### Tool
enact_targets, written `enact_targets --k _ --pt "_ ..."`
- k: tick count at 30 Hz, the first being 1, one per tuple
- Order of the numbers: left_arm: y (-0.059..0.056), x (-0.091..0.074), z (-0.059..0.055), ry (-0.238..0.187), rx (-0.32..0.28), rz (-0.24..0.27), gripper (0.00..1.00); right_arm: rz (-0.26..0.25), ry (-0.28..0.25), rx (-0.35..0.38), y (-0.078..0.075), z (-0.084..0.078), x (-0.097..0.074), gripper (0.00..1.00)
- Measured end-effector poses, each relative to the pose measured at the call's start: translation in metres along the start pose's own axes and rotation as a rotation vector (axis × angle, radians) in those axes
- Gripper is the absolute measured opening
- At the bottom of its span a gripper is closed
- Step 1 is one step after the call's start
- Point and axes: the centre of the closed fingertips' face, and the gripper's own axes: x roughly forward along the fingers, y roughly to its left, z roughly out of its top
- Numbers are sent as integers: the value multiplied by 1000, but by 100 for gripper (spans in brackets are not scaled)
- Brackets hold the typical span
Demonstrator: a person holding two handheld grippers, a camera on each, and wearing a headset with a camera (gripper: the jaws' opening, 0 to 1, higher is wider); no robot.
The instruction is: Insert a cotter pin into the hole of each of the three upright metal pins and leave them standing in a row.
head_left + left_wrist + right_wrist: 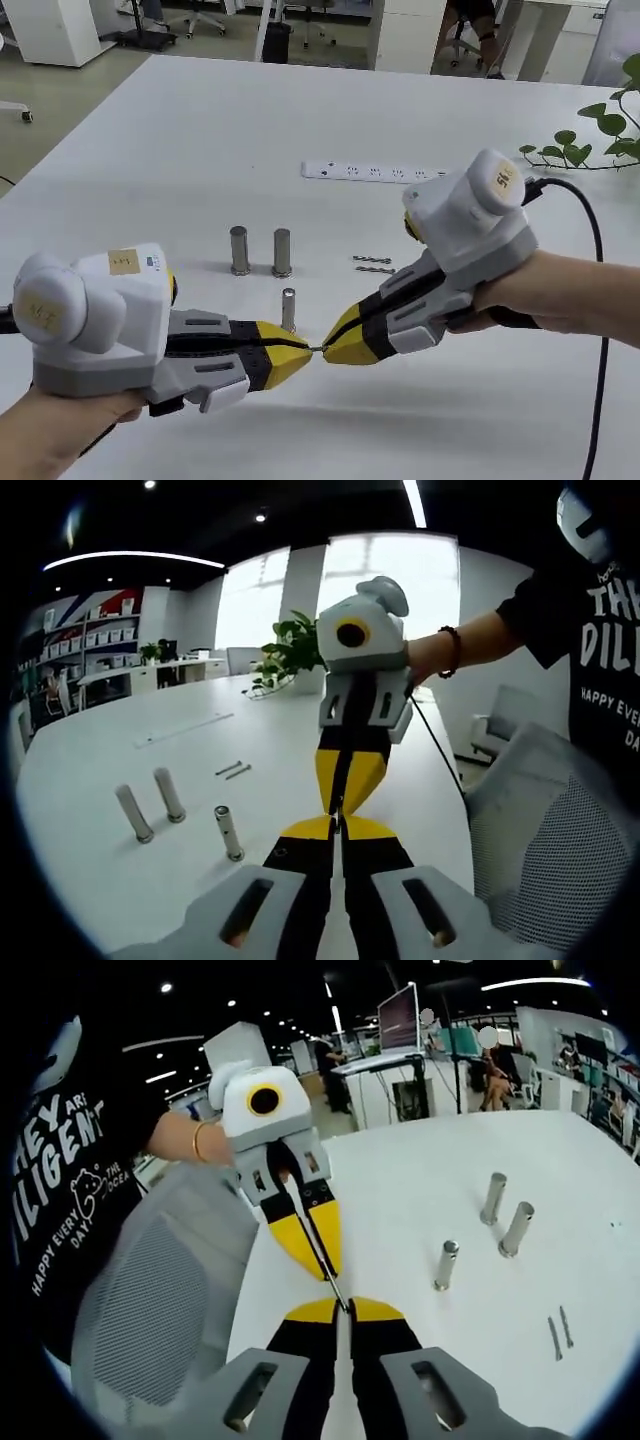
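Three upright metal pins stand on the white table [180, 140]: two side by side at the back [239, 250] [282, 252] and a shorter-looking one [288, 308] in front of them. My left gripper [303, 353] and right gripper [331, 348] meet tip to tip just in front of that front pin. Both are shut on a thin cotter pin [317, 349] that bridges their tips. In the right gripper view the cotter pin [334, 1286] runs from my own tips [345, 1306] up into the left gripper's yellow jaws. Two more cotter pins [374, 265] lie flat to the right of the back pins.
A white power strip [375, 172] lies further back on the table. A leafy plant [600, 130] is at the far right edge, and a black cable [598, 300] trails from the right gripper. A mesh chair [150, 1300] stands at the table's near side.
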Motion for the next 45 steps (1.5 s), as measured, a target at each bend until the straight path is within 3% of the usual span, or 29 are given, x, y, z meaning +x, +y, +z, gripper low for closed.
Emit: enact_targets --k 4,13,25,30,35,45 --pt "0 1 -2 6 -3 4 0 -3 26 -37 0 -2 2 0" --pt "2 0 -5 18 -8 18 0 -1 29 -94 3 -3 2 0" --pt "12 0 -3 13 -43 67 5 -49 59 -174 -12 -4 1 0" --pt "22 -2 -5 20 -47 123 8 -98 76 -183 -26 -7 -1 0" --pt "39 -5 -18 64 -48 198 9 -176 92 -160 -46 -10 -3 0" --pt "67 2 -15 47 -32 319 13 -244 118 -123 -73 -16 -4 0"
